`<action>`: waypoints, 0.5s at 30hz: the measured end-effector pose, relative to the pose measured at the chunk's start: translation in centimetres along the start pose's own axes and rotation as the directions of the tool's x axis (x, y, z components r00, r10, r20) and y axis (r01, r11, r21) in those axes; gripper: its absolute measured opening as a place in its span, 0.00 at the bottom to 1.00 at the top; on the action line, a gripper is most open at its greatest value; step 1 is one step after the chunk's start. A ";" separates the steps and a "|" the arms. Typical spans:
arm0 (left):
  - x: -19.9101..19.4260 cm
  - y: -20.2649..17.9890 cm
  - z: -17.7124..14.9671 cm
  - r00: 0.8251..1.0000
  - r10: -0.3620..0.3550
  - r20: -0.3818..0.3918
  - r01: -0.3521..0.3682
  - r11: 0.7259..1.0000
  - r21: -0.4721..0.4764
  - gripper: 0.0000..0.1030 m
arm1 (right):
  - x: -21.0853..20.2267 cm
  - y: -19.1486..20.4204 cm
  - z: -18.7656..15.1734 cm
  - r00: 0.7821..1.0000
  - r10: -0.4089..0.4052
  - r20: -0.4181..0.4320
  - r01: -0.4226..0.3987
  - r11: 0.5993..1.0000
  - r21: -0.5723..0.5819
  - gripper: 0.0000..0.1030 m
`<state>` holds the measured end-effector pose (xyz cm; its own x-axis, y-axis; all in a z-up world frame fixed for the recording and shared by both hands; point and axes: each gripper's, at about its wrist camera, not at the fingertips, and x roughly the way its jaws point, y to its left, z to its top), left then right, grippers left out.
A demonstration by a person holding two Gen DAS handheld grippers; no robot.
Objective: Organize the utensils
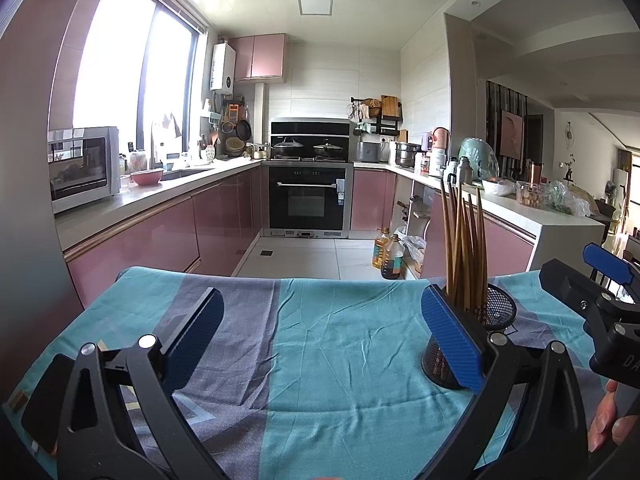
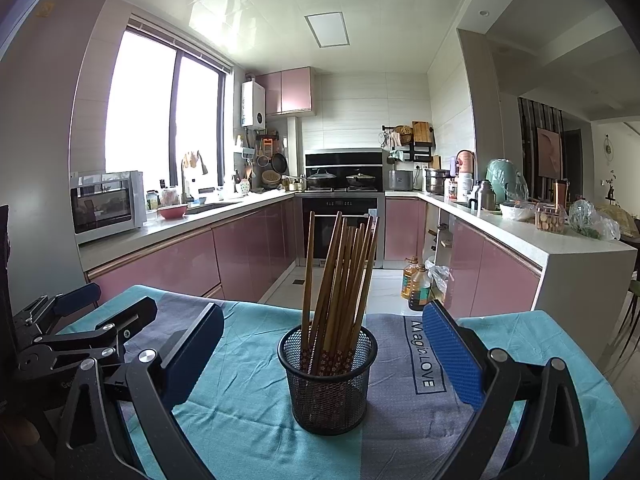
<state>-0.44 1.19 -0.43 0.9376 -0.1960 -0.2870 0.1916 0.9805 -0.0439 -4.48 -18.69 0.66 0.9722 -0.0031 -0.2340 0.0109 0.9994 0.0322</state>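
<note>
A black mesh cup [image 2: 329, 380] stands upright on a teal and grey cloth [image 2: 240, 412], holding several brown wooden chopsticks [image 2: 340, 280] that lean right. My right gripper [image 2: 326, 350] is open, its blue pads wide apart on either side of the cup, touching nothing. In the left wrist view the same mesh cup [image 1: 498, 312] with the chopsticks [image 1: 466, 248] sits just behind the right pad. My left gripper [image 1: 320, 340] is open over bare cloth [image 1: 320, 360], holding nothing. The right gripper [image 1: 600, 292] shows at the right edge there, held by a hand [image 1: 608, 420].
The cloth-covered table's far edge [image 2: 280, 308] drops to a tiled floor with oil bottles [image 2: 416, 280]. Beyond are pink kitchen cabinets, an oven [image 2: 340, 232] and a white counter [image 2: 560, 240] at the right. The left gripper [image 2: 80, 332] lies at the left.
</note>
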 end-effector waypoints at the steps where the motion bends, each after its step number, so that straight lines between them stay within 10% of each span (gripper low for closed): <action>1: 0.0 0.0 0.1 1.000 0.001 0.000 -0.001 1.000 -0.001 0.94 | 0.0 0.0 0.0 1.000 -0.001 0.001 0.001 1.000 -0.001 0.93; 15: -0.1 0.0 -0.1 1.000 0.000 -0.002 0.000 1.000 -0.002 0.94 | -0.1 0.0 0.1 1.000 -0.001 0.001 0.001 1.000 0.002 0.93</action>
<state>-0.52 1.25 -0.50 0.9371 -0.1962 -0.2887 0.1913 0.9805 -0.0454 -4.55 -18.66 0.73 0.9725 -0.0046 -0.2327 0.0127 0.9994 0.0333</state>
